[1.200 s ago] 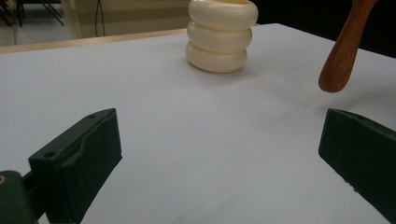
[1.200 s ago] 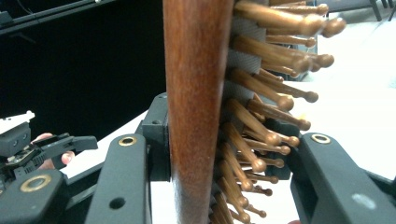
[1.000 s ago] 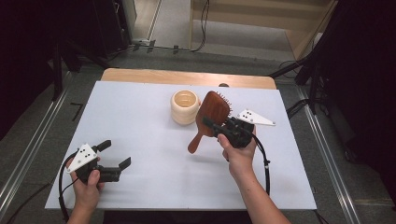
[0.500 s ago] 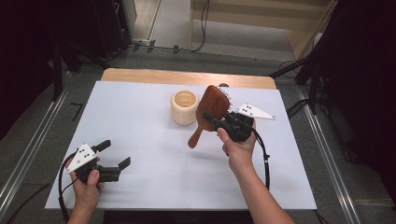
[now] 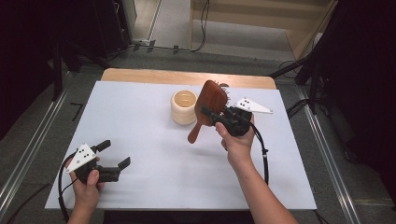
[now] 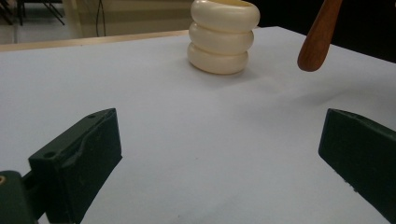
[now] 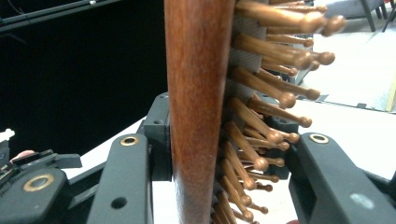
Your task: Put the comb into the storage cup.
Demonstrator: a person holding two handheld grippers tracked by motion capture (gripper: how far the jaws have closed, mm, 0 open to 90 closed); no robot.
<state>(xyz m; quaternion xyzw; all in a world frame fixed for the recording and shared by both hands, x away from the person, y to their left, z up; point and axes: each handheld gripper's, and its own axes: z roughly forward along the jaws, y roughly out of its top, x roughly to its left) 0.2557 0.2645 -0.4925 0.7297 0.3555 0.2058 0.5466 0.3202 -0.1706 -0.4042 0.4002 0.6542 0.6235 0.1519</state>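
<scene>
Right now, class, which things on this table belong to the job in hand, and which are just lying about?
In the job:
- wooden hairbrush, clamped in the right gripper, lifted off the table
- cream ringed cup, beside the brush

Just about:
- left gripper, open, resting low on the white table
- cables on the floor behind

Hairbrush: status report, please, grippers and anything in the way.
Right gripper shut on wooden hairbrush, lifted, handle down. Left gripper open, low over the table. Cream ribbed cup beside brush.

you have open white table (image 5: 154,154) between your hands; only the cream ringed cup (image 5: 183,107) stands mid-table, with the lifted hairbrush (image 5: 208,105) hanging just beside it, handle low.
</scene>
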